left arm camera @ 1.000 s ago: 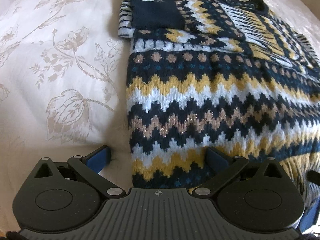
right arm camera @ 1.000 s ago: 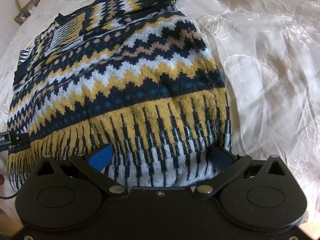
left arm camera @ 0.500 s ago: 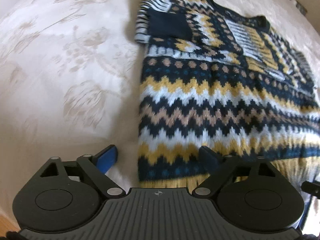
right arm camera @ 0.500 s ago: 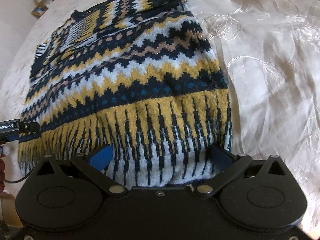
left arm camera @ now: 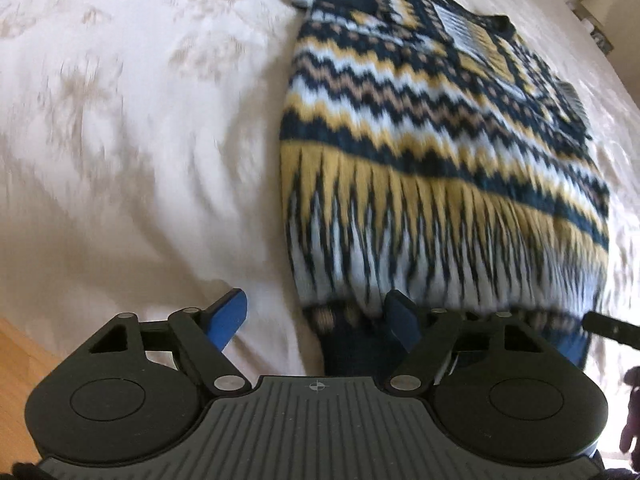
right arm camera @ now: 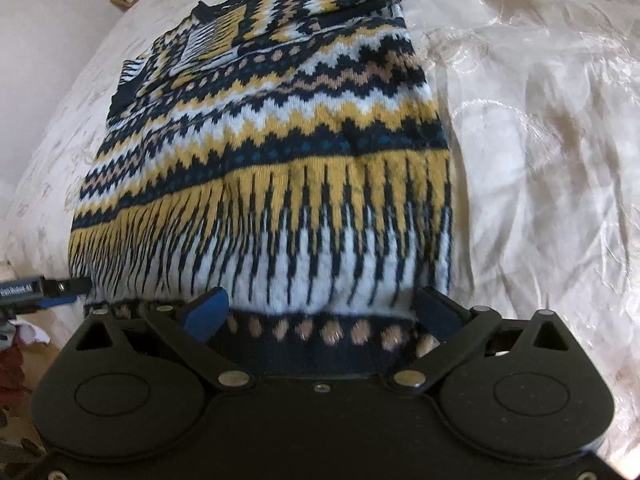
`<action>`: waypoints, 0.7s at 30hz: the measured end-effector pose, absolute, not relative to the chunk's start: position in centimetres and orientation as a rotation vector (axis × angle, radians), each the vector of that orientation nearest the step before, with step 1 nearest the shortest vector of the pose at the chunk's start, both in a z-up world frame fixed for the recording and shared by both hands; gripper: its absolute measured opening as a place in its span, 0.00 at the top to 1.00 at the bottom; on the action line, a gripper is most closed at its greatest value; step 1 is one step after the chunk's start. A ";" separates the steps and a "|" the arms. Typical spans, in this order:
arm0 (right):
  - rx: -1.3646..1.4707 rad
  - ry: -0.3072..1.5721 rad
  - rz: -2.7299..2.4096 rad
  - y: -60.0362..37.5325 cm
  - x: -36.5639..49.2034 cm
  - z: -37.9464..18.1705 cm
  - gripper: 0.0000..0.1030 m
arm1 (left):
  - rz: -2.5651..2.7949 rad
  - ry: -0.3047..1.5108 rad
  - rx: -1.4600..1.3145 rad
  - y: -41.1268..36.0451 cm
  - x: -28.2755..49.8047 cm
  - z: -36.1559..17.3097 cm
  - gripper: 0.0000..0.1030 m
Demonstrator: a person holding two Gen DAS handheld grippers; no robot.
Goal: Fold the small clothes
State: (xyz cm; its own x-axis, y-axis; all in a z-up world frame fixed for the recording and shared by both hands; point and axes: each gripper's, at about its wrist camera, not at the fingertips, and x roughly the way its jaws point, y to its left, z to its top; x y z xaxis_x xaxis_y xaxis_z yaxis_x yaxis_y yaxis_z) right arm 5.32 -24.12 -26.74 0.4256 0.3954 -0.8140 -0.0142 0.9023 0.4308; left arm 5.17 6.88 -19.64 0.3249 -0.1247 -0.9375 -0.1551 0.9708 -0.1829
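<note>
Sweater (left arm camera: 432, 152) lies flat on the bed (left arm camera: 132, 140), sleeves tucked in, filling twelve to three o'clock in the left view. Left gripper (left arm camera: 316, 320) straddles the hem's corner, jaws closing, nothing pinched yet. Right gripper (right arm camera: 320, 308) at six o'clock, jaws wide, closing around the hem. Next, I think: pinch and lift. Thick, fuzzy zigzag knit; shiny flowered bedspread.

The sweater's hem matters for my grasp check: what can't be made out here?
- Left wrist view: the sweater hem is hidden by the left gripper, jaws closing; motion blur smears the knit.
- Right wrist view: the hem's lower edge is hidden by the right gripper, jaws closing; pad contact is unclear.
</note>
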 end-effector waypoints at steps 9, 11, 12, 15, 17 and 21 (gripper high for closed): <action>0.381 1.139 0.288 -24.8 3.5 -27.2 0.05 | -0.019 1.267 -0.237 5.6 3.1 -21.3 0.28; 0.384 1.145 0.284 -24.9 3.2 -27.3 0.06 | -0.014 1.259 -0.238 5.5 3.0 -21.4 0.28; 0.381 1.144 0.283 -25.1 3.0 -27.3 0.06 | -0.013 1.257 -0.237 5.5 2.9 -21.4 0.28; 0.380 1.145 0.281 -25.1 2.7 -27.4 0.05 | -0.020 1.242 -0.225 5.4 2.7 -21.4 0.28; 0.385 1.151 0.274 -25.3 2.6 -27.6 0.05 | -0.025 1.232 -0.210 5.2 2.6 -21.4 0.28; 0.394 1.164 0.269 -25.2 2.3 -28.3 0.05 | -0.024 1.216 -0.193 4.8 2.5 -21.5 0.28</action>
State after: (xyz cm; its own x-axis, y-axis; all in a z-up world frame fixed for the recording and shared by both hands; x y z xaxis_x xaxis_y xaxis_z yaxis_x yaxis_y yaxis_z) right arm 2.28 -25.19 -28.27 0.3753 0.4039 -0.8343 -0.0026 0.9005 0.4348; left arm 2.50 4.76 -21.51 0.3489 -0.1215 -0.9292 -0.0851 0.9834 -0.1605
